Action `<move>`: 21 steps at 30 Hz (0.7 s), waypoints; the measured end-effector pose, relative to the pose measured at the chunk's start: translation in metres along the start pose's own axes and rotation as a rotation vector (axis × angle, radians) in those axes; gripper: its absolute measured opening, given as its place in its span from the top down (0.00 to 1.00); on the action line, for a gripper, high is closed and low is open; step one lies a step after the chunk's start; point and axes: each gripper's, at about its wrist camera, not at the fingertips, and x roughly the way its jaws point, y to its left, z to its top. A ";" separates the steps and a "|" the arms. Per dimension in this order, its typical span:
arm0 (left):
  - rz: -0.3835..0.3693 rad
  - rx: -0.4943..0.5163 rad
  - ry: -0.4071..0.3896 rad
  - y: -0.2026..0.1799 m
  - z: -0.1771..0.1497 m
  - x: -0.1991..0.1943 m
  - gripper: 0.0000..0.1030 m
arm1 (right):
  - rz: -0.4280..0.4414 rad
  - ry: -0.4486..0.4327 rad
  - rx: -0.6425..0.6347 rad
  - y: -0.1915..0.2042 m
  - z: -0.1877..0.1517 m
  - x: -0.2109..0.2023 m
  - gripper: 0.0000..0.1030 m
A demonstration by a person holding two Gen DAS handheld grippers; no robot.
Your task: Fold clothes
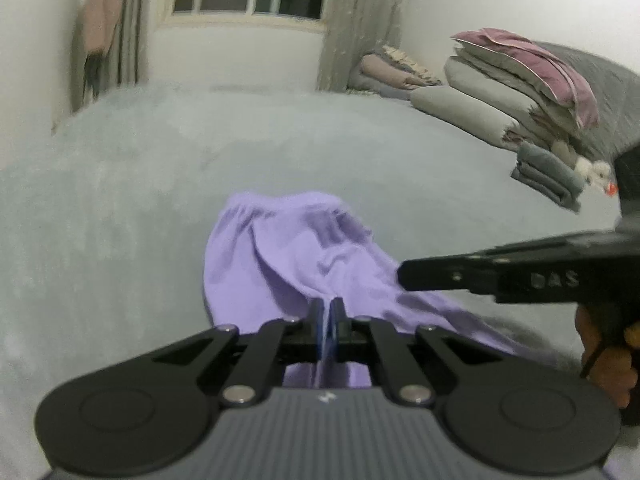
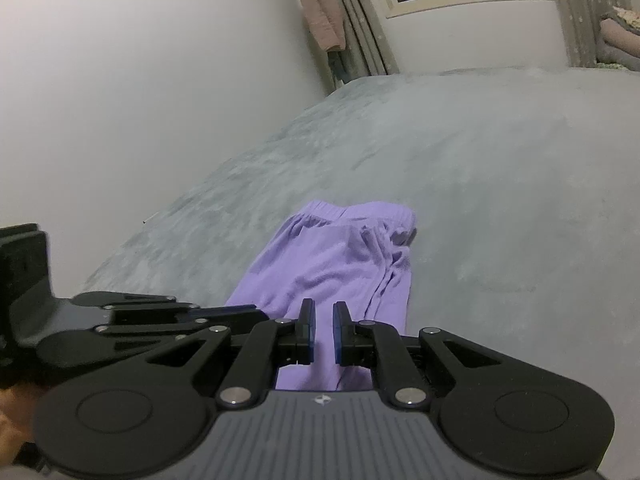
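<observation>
On the grey bed (image 1: pixel 120 168): purple shorts (image 1: pixel 288 252), waistband far. Left gripper (image 1: pixel 327 312) pinches near hem; right gripper (image 2: pixel 323 320) clamps cloth too. Lift both corners evenly, keeping hem taut.

You are working over a bed (image 1: pixel 168 168) covered in a pale grey, slightly fuzzy blanket, which runs back to the wall under the window. A lilac garment (image 1: pixel 296 256) lies rumpled on it close to you, its gathered waistband at the far end. Away to your right, along the bed's edge, you have a stack of grey pillows (image 1: pixel 480 92) with a mauve quilt (image 1: pixel 540 68) on top. A small folded grey cloth (image 1: pixel 548 178) sits at the foot of that stack. Farther back, a bundle of folded bedding (image 1: pixel 394 70) rests near the curtain corner.
</observation>
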 end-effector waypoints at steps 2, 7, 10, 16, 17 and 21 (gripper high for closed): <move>-0.013 0.052 -0.011 -0.012 0.000 -0.002 0.97 | 0.005 0.005 -0.010 0.001 0.004 0.001 0.91; -0.033 0.104 0.001 -0.023 -0.004 0.001 0.97 | 0.042 0.050 -0.074 0.004 0.033 0.017 0.77; -0.045 0.095 0.004 -0.023 -0.005 0.002 0.97 | 0.029 0.123 -0.210 0.022 0.048 0.040 0.74; -0.062 0.073 0.012 -0.020 -0.007 0.002 0.95 | -0.100 0.316 -0.552 0.064 0.052 0.102 0.74; -0.063 0.064 0.015 -0.018 -0.007 0.003 0.95 | -0.116 0.338 -0.593 0.069 0.051 0.108 0.74; -0.071 0.034 0.017 -0.014 -0.008 0.003 0.94 | -0.160 0.359 -0.630 0.076 0.051 0.115 0.95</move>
